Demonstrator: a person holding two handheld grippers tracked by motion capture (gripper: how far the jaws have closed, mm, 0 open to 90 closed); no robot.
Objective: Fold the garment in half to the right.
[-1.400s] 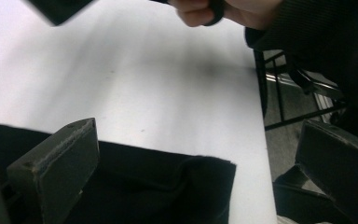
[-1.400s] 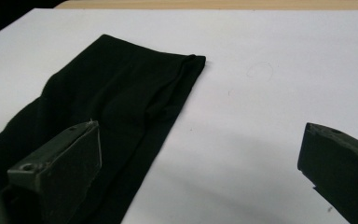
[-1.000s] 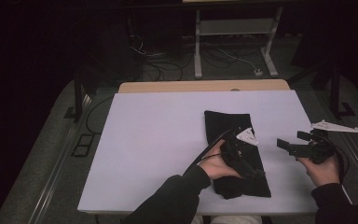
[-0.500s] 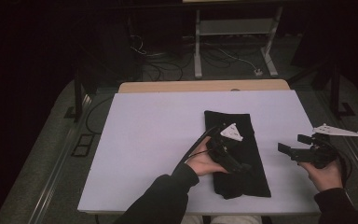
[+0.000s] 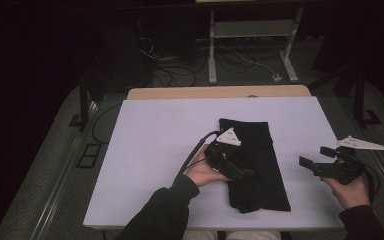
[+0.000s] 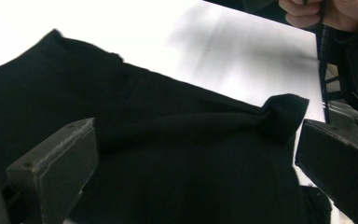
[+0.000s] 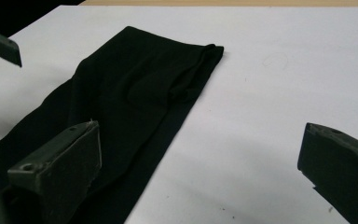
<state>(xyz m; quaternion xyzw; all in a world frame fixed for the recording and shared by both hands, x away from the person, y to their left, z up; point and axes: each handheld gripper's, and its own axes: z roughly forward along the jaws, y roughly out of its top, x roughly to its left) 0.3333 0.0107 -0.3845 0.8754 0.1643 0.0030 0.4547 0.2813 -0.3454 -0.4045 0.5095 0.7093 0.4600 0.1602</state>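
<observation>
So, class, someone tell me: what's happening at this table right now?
A person at a white table works on a black cloth folded into a long strip, with a gripper in each hand. The left gripper is over the cloth's middle, jaws open, nothing clamped. The right gripper is held off to the cloth's right above bare table, also open. One corner of the cloth is bunched up.

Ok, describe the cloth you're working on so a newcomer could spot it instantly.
On the white table, look right of centre: a long black folded garment runs from mid-table toward the near edge. The open left gripper hovers over it. It is the sole dark fabric on the pale surface.
</observation>
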